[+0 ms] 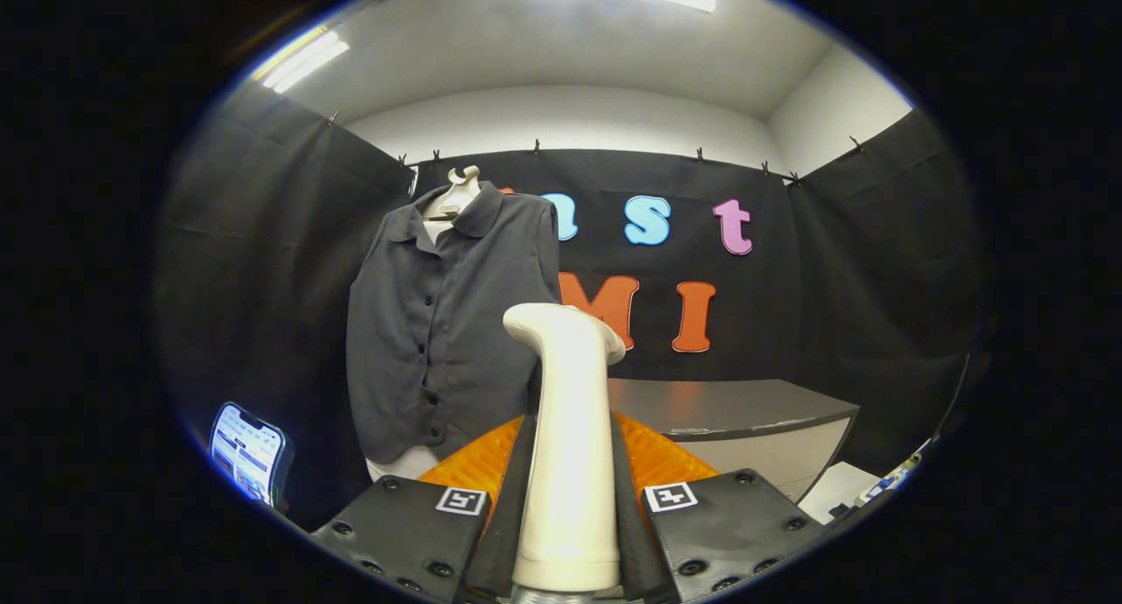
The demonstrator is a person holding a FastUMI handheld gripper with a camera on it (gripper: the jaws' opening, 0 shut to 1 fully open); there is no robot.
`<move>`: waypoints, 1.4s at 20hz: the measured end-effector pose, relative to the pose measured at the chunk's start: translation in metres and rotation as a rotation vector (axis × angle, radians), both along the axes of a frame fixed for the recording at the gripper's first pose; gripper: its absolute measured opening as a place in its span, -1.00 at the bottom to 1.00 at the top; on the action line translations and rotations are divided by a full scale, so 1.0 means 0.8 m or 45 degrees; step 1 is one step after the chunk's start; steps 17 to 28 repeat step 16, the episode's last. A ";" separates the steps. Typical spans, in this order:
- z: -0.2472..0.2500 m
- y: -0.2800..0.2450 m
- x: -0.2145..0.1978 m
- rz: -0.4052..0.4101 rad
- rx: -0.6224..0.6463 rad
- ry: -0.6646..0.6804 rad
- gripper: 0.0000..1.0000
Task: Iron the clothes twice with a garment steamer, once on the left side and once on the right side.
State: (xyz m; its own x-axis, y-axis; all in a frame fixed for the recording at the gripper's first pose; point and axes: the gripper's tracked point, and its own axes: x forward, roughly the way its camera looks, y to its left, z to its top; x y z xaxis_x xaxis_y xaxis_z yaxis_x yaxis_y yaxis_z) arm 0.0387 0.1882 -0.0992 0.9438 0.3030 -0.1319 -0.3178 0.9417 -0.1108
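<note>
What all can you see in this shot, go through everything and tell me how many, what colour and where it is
Shirt: one, dark grey, buttoned, hanging on a pale mannequin form, beyond the fingers and to their left.
Garment steamer: one, cream, upright between the fingers, head turned toward the shirt.
Table: one, grey top, beyond the steamer, to the right.
Phone: one, screen lit, low beside the shirt's left.
Ceiling lights: two, white, overhead.
Gripper: one, both fingers pressed on the steamer's handle.
</note>
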 end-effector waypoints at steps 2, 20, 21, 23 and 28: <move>-0.002 -0.002 -0.001 -0.001 0.011 0.007 0.03; 0.001 -0.002 0.002 0.000 0.011 -0.002 0.03; 0.001 -0.002 0.002 0.000 0.011 -0.002 0.03; 0.001 -0.002 0.002 0.000 0.011 -0.002 0.03; 0.001 -0.002 0.002 0.000 0.011 -0.002 0.03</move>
